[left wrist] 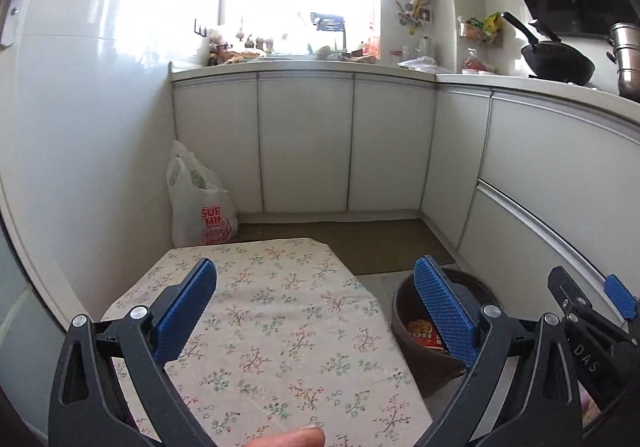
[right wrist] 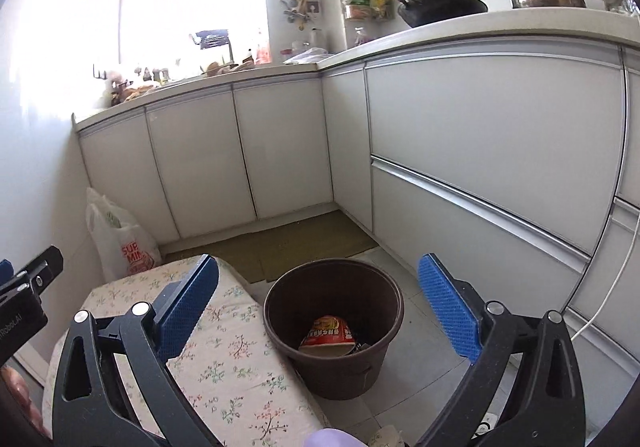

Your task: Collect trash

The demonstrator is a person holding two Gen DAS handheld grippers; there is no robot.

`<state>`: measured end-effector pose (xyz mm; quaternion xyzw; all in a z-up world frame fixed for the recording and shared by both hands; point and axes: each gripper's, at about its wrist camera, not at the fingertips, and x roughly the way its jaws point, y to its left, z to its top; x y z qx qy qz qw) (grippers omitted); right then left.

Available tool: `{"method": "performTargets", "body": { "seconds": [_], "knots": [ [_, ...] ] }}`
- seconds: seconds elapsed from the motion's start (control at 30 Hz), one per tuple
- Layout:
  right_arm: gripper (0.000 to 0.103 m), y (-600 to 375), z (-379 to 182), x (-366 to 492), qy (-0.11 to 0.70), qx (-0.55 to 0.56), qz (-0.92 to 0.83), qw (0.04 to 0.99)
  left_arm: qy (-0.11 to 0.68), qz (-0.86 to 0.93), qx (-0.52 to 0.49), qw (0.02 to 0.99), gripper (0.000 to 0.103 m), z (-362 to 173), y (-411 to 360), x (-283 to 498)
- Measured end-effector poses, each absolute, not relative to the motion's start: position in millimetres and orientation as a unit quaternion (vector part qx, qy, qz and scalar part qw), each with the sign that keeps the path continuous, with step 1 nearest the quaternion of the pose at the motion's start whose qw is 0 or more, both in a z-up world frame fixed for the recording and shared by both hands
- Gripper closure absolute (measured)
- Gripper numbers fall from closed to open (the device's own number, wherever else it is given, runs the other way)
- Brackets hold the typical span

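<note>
Trash: one red noodle cup [right wrist: 329,331] lies in the one brown bin [right wrist: 280,311], on the floor right of the floral-cloth table [right wrist: 224,359]. Left gripper [left wrist: 316,311] and right gripper [right wrist: 320,311] both stand wide, nothing between the pads. Tabletop looks bare, so the step reads as finishing or scanning. Keep both grippers wide and clear of the bin rim, and check the floor. Count: two grippers, one white plastic bag [left wrist: 200,203] far left.

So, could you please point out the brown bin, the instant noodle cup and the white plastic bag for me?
Brown bin [right wrist: 356,371], right wrist view, on its front outer wall.
Instant noodle cup [right wrist: 329,331], right wrist view, on its red printed side.
White plastic bag [left wrist: 200,203], left wrist view, on its front face.
</note>
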<state>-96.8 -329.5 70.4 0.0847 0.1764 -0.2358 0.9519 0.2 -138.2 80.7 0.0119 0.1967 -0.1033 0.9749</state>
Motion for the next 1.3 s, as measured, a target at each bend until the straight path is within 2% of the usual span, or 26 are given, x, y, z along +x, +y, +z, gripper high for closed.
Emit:
{"method": "performTargets", "body": {
  "seconds": [0.27,0.57,1.3],
  "knots": [
    [0.007,-296.2,57.1,-90.7,0.196,0.053,-0.224,0.953,0.238,-0.083,0.013,0.968,0.007,40.7,-101.4,0.8],
    [0.007,-265.6,60.2,-83.6,0.186,0.027,-0.194,0.963,0.251,-0.075,-0.003,0.965,0.007,40.0,-86.6,10.3],
    [0.007,-271.0,60.2,-79.0,0.210,0.034,-0.186,0.959,0.266,-0.082,0.001,0.961,0.007,37.6,-91.1,10.6]
  ]
}}
